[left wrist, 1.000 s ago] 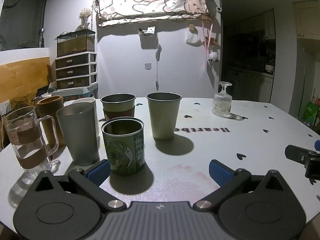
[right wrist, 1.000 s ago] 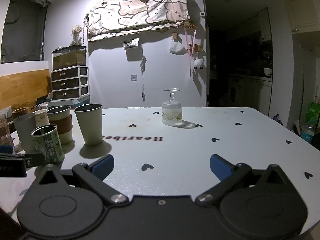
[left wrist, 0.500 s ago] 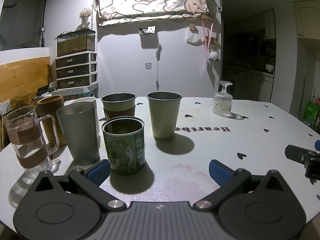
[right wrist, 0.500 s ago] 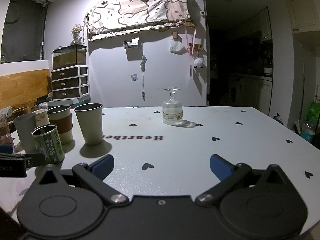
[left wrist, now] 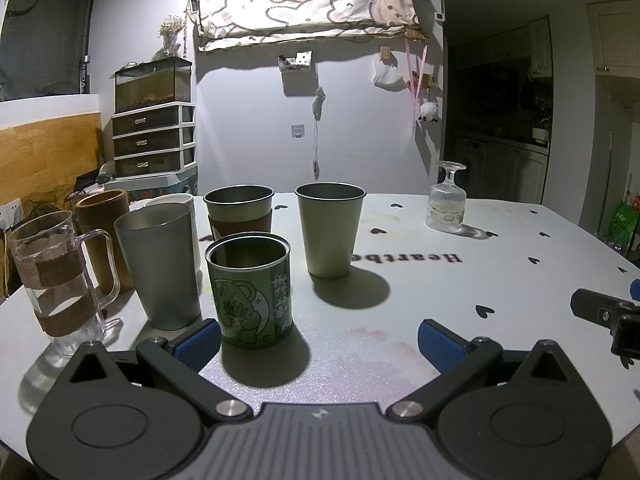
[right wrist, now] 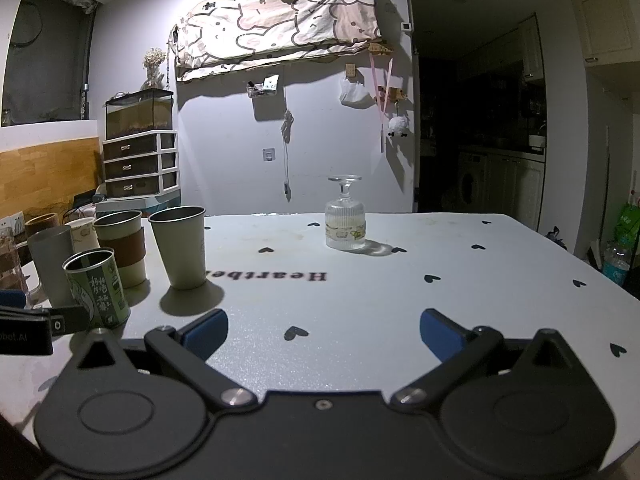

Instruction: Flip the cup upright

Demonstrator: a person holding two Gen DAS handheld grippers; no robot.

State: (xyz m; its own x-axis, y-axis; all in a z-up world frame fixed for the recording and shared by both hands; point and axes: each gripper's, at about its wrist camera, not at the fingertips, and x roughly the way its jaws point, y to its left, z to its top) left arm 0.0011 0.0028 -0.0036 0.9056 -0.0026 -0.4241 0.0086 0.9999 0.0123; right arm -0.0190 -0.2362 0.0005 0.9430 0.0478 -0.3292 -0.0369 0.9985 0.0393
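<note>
Worktop [right wrist: 460,264]: white, black hearts, "Heartbe…" print reads inverted toward cameras. Left tool [left wrist: 318,340]: low, level over near edge, jaws wide apart, empty; green tin [left wrist: 250,290] just beyond left pad. Right tool [right wrist: 324,332]: level, jaws wide apart, empty, aimed at glass [right wrist: 346,220]. Glass: inverted, foot up, mid-worktop, well apart from upright cups at left. Tin: bear picture, Chinese characters, unreadable.

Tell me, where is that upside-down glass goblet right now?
The glass goblet stands alone at the table's far side, right of the beige metal cup, straight ahead in the right wrist view.
</note>
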